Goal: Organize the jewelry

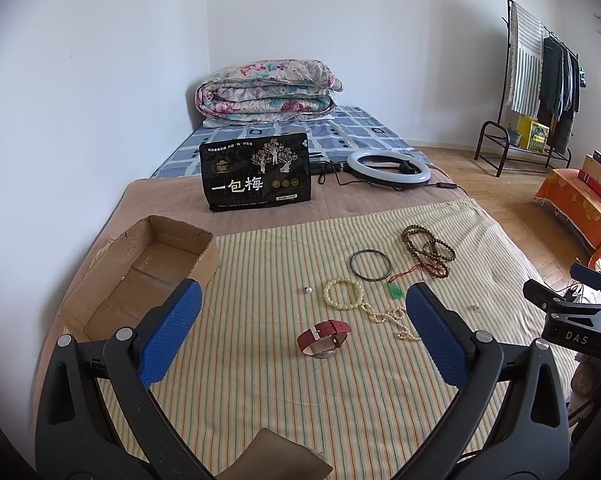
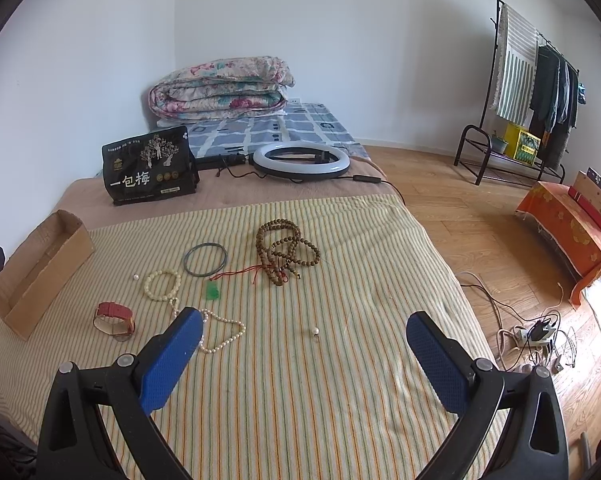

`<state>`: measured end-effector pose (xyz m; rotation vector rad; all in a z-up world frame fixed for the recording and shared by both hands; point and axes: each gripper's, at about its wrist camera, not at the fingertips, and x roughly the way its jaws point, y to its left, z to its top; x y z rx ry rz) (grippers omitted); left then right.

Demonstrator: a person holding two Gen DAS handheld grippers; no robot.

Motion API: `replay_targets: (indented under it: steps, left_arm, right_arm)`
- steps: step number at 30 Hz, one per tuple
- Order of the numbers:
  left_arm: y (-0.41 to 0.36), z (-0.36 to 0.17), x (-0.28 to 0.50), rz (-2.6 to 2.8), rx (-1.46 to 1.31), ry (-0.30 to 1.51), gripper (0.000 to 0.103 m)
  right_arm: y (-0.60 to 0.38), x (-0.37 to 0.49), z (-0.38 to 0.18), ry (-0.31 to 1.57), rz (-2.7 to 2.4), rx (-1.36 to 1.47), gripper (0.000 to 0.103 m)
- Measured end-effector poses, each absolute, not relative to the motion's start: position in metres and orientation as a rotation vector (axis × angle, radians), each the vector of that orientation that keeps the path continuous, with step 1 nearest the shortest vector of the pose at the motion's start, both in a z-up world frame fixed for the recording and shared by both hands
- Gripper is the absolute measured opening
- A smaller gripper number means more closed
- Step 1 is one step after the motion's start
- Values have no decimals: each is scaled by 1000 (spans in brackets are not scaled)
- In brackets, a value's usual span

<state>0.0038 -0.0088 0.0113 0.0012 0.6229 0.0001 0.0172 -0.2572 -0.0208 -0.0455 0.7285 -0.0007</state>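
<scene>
On the striped cloth lie a red-strapped watch, a cream bead bracelet, a pearl necklace, a dark bangle, a green pendant on a red cord, brown prayer beads and two loose pearls. An empty cardboard box sits at the left. My left gripper hovers open just short of the watch, holding nothing. My right gripper is open above the cloth, with the necklace by its left finger and the watch further left.
Behind the cloth stand a black snack bag and a ring light with its cable, and a folded quilt lies beyond them. The bed edge drops to a wooden floor on the right, with cables, an orange-covered table and a clothes rack.
</scene>
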Motion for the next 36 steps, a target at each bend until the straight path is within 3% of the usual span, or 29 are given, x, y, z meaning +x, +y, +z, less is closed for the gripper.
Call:
replay_targets:
  steps: [18, 29, 36]
  left_arm:
    - [-5, 17, 4, 8, 0, 625, 103]
    - [33, -4, 4, 45, -2, 667, 103]
    - [46, -32, 7, -25, -21, 787, 103]
  right_arm:
    - [-257, 17, -24, 732, -3, -41, 103]
    - [-263, 20, -28, 744, 22, -35, 103]
    - [-254, 19, -39, 772, 116, -67, 103]
